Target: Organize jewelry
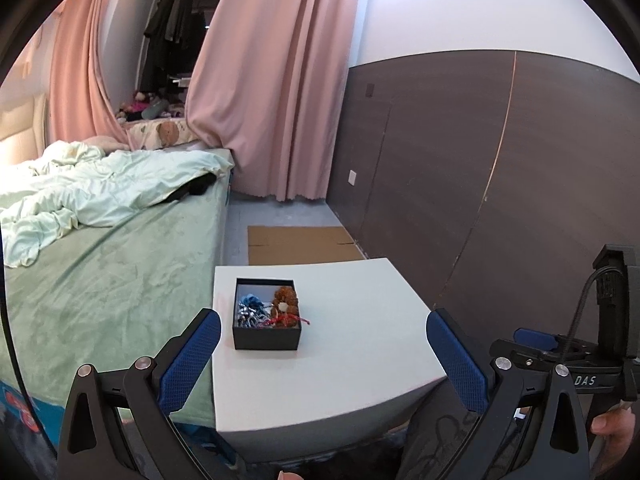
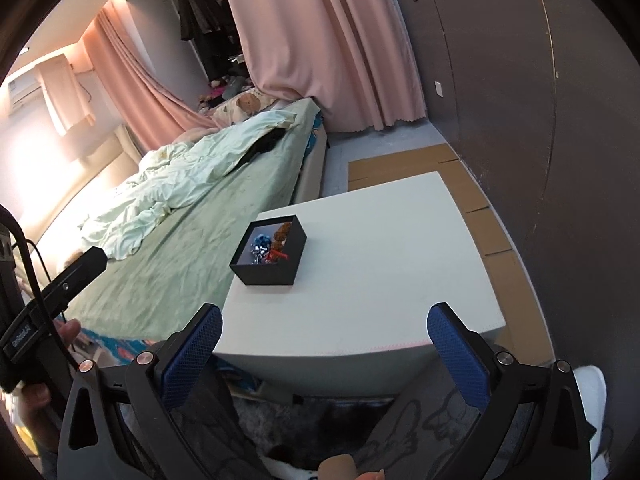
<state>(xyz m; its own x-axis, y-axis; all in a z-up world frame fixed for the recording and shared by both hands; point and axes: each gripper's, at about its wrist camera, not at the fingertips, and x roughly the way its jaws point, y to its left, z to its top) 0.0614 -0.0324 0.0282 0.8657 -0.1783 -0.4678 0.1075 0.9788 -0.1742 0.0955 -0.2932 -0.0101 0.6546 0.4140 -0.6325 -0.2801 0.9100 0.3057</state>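
A small black open box (image 1: 267,334) stands on the white table (image 1: 352,344), near its left edge. Inside lie a brown beaded bracelet (image 1: 285,300), a silver and blue piece (image 1: 251,310) and a red cord (image 1: 289,321). My left gripper (image 1: 323,346) is open and empty, held back from the box above the table's near part. In the right wrist view the box (image 2: 269,265) sits ahead and to the left with the jewelry (image 2: 272,246) inside. My right gripper (image 2: 325,340) is open and empty over the table's (image 2: 380,280) near edge.
A bed with a green sheet (image 1: 100,280) and a rumpled quilt butts against the table's left side. A dark wall panel (image 1: 500,160) runs along the right. Flat cardboard (image 1: 300,242) lies on the floor beyond the table. Pink curtains (image 1: 272,80) hang behind.
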